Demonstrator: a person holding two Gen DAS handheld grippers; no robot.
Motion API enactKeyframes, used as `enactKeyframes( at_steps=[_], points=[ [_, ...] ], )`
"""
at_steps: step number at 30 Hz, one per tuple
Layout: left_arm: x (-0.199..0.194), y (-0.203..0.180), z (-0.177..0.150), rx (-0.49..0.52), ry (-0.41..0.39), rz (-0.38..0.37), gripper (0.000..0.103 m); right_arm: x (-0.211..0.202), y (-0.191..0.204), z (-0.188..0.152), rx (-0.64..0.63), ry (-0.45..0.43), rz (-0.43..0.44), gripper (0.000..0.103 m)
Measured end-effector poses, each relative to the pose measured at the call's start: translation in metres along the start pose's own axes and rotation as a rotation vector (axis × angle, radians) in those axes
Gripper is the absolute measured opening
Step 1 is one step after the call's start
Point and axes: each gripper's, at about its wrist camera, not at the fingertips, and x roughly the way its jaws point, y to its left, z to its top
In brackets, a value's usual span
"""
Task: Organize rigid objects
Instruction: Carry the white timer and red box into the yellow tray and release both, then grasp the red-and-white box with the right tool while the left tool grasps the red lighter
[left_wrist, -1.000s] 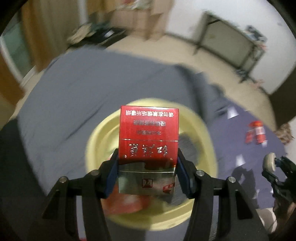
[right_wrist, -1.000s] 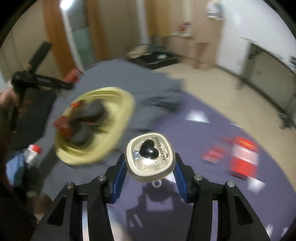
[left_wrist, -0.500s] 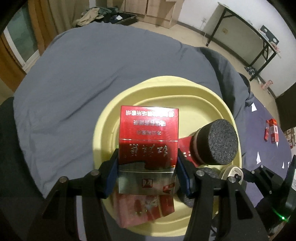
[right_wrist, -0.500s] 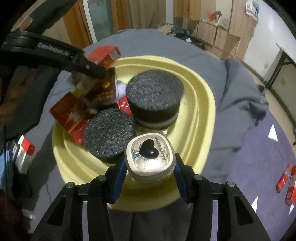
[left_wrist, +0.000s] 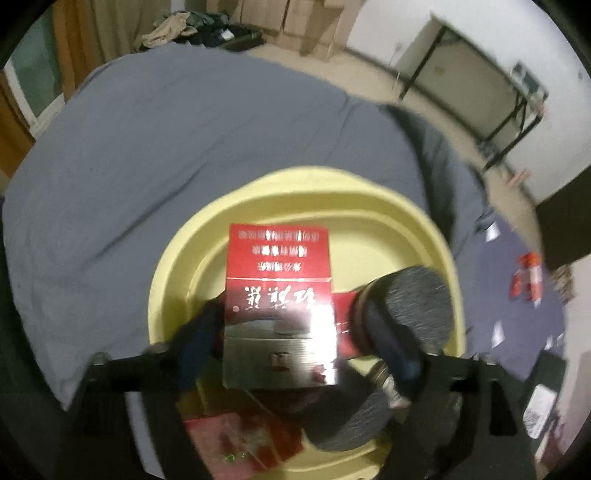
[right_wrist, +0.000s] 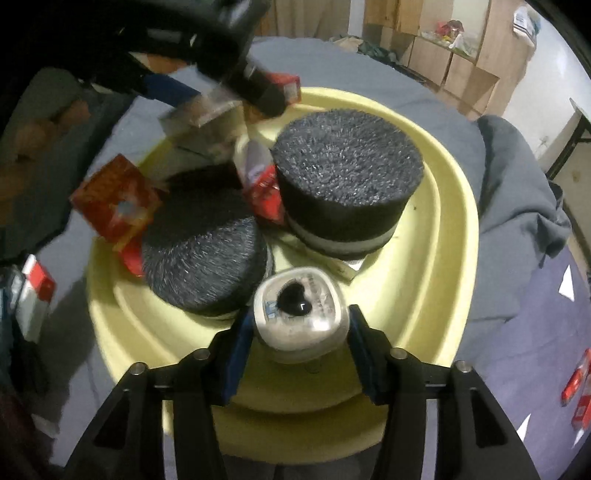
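We see both grippers over the yellow basin (right_wrist: 454, 258). Left gripper (left_wrist: 295, 354): jaws opening, pads clear of the red cigarette pack (left_wrist: 279, 291) between them. Right gripper (right_wrist: 301, 347): jaws opening beside the cream Hello Kitty case (right_wrist: 301, 314). Risk: either item glances off the black foam-topped jars (right_wrist: 347, 173) and tumbles out

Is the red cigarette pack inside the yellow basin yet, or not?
Not settled yet: the red cigarette pack sits between the opening left gripper above the yellow basin; pads clear of it.
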Motion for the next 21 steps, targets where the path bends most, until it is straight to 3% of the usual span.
enactKeyframes(
  at_steps=[2, 4, 9, 12, 15, 18, 20, 21],
  points=[
    [-0.017, 0.000, 0.000, -0.018, -0.050, -0.016, 0.103, -0.018, -0.004, -0.007, 0.018, -0.048, 0.040, 0.091],
    [-0.036, -0.006, 0.002, -0.021, -0.095, -0.061, 0.103, -0.040, -0.009, -0.013, 0.035, -0.099, 0.071, 0.103],
    [-0.058, -0.054, 0.012, 0.030, -0.113, -0.120, 0.103, -0.115, -0.064, -0.056, 0.155, -0.235, 0.016, 0.103],
    [-0.054, -0.102, 0.016, 0.113, -0.083, -0.136, 0.103, -0.147, -0.130, -0.101, 0.273, -0.268, -0.170, 0.103],
    [-0.035, -0.165, 0.016, 0.210, -0.040, -0.180, 0.103, -0.161, -0.206, -0.145, 0.493, -0.221, -0.336, 0.103],
    [-0.009, -0.221, 0.013, 0.252, 0.031, -0.192, 0.103, -0.165, -0.262, -0.176, 0.677, -0.243, -0.386, 0.103],
    [0.001, -0.244, 0.004, 0.260, 0.083, -0.197, 0.103, -0.155, -0.280, -0.182, 0.700, -0.242, -0.407, 0.103],
    [0.003, -0.259, -0.002, 0.333, 0.100, -0.209, 0.103, -0.145, -0.285, -0.180, 0.697, -0.234, -0.403, 0.103]
  ],
)
